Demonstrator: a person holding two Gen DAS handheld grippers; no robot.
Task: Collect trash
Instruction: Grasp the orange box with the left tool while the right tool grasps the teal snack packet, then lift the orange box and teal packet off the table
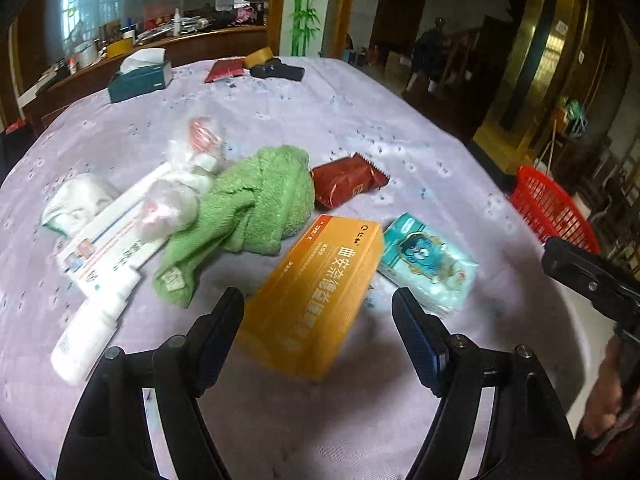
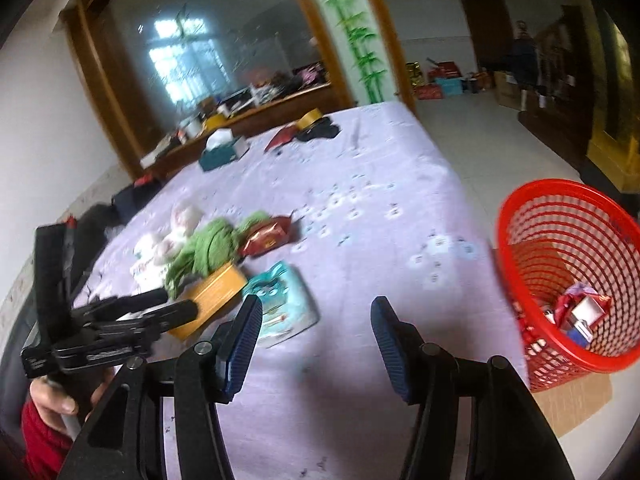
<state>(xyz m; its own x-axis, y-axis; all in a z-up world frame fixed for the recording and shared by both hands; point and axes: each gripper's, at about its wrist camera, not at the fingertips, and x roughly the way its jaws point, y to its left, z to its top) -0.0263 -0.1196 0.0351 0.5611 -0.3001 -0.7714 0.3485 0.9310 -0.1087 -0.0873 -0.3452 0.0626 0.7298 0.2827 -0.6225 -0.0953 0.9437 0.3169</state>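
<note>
A lilac flowered cloth (image 1: 304,104) covers the counter, and the trash lies in a loose cluster on its near half. Just off the counter's right edge stands a red mesh basket (image 2: 532,240) on the floor, on a piece of cardboard (image 2: 576,400); some wrappers and a small box already lie in its bottom.

The green towel (image 1: 248,208) is the biggest piece in the cluster, crumpled, with a white label at its near corner. Touching its left side are clear plastic bags (image 1: 188,184) lying over a long white box (image 1: 108,240) with blue and orange print too blurred to read. Beside that is a white pouch (image 1: 76,200), and nearer the camera a white bottle (image 1: 86,340) on its side.

The orange box (image 1: 316,296) lies just in front of the towel, printed with large white Chinese characters that start "曲安奈德"; the smaller print I cannot make out. To its right, almost touching, is a teal tissue pack (image 1: 430,260) with a cartoon figure. Behind them a dark red snack wrapper (image 1: 346,184) rests against the towel.

The left gripper (image 1: 318,312) hovers over the orange box, jaws wide, holding nothing. The right gripper (image 2: 316,320) is above bare cloth between the tissue pack and the basket, jaws wide and empty too.

At the far end sit a teal tissue box (image 1: 138,78) and a tape roll (image 1: 258,56).
</note>
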